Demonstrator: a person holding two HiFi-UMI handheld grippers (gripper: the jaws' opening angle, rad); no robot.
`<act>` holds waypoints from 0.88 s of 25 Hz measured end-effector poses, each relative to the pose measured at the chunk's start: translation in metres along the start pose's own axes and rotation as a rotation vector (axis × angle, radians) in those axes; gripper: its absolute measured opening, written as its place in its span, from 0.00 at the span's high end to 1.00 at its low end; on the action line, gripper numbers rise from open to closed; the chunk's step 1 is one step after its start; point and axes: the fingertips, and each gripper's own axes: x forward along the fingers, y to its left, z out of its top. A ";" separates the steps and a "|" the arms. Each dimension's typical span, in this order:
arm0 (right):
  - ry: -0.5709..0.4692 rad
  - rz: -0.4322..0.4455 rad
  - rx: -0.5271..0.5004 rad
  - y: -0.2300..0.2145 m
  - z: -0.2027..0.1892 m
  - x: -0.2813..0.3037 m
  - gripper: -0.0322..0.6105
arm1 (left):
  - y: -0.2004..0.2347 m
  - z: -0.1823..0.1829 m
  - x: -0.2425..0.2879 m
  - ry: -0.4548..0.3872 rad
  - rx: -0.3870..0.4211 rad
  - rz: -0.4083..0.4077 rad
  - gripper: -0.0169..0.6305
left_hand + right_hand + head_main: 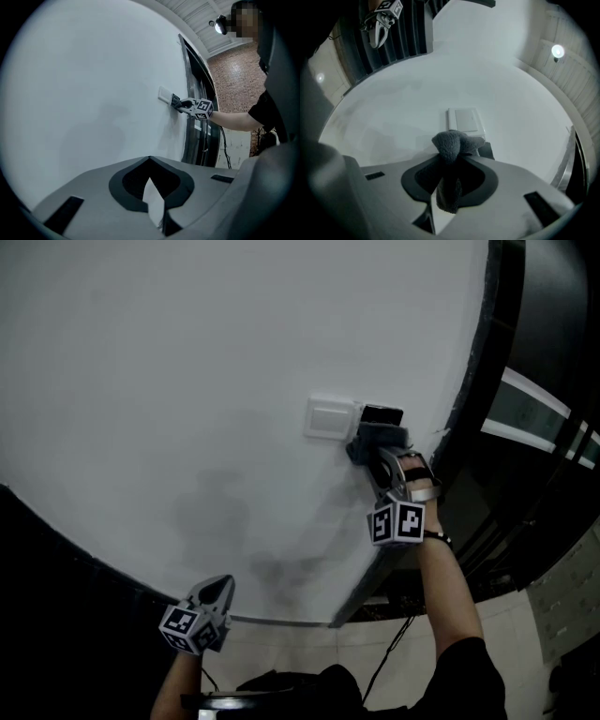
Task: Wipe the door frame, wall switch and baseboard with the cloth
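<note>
The right gripper (377, 444), right of the centre of the head view, is clamped on a bunched grey cloth (449, 143); the cloth is at the right edge of the white wall switch (330, 418), and I cannot tell if it already touches it; the step in hand seems to be the switch; next the cloth must press flat and pass across the plate, gently; the left gripper (217, 592), lower left, has its jaws together on nothing; the dark door frame (473, 381) stands to the right.
</note>
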 end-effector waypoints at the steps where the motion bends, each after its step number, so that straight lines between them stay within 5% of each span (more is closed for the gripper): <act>1: 0.000 0.004 0.004 0.002 0.000 0.000 0.82 | -0.001 0.000 0.000 0.002 0.000 -0.002 0.97; 18: -0.005 0.106 0.045 0.034 -0.002 -0.007 0.82 | -0.005 -0.006 -0.011 0.018 -0.002 0.011 0.97; 22: -0.050 0.025 0.059 -0.001 0.010 -0.021 0.82 | -0.009 -0.004 -0.010 0.016 0.006 -0.002 0.97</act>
